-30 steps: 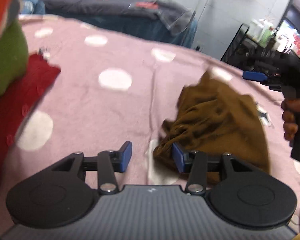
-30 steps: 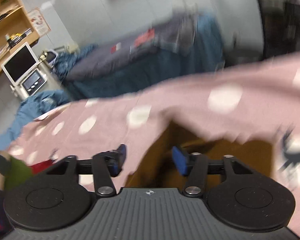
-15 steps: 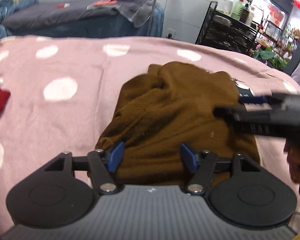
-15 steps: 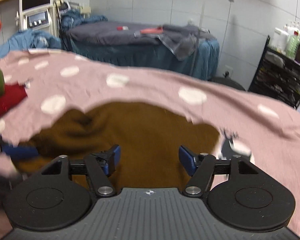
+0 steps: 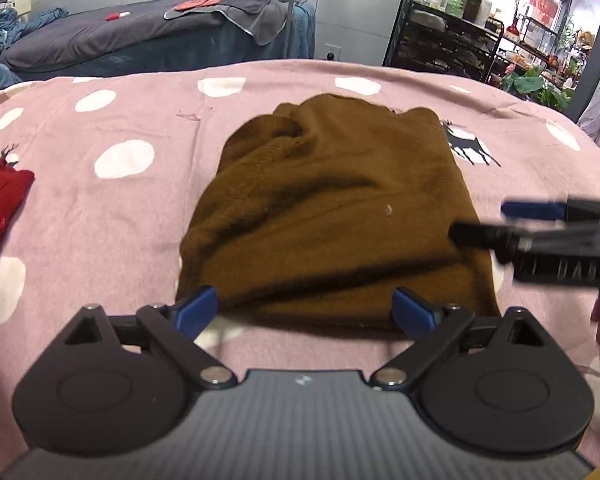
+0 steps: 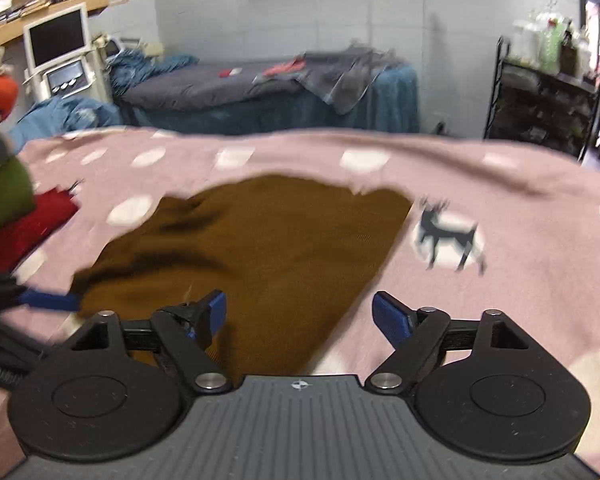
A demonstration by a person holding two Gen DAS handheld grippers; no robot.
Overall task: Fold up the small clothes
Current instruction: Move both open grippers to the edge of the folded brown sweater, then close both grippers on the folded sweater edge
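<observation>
A brown garment [image 5: 328, 208] lies in a loosely folded, rumpled heap on the pink dotted bedspread [image 5: 112, 208]. It also shows in the right wrist view [image 6: 260, 248]. My left gripper [image 5: 304, 312] is open and empty, its blue fingertips at the garment's near edge. My right gripper [image 6: 300, 314] is open and empty, over the garment's near right corner. The right gripper also shows in the left wrist view [image 5: 500, 224] at the garment's right side, and the left gripper's blue tip shows at the left of the right wrist view [image 6: 48, 300].
A stack of folded clothes, red [image 6: 24, 232] under green [image 6: 4, 196], sits at the left of the bedspread; its red edge shows in the left wrist view [image 5: 0, 200]. Behind are a dark massage bed [image 5: 140, 40] and a black shelf rack [image 5: 448, 40].
Both grippers have swung to face the brown garment and opened wider. The garment has gone from a crumpled lump to a flatter folded heap.
</observation>
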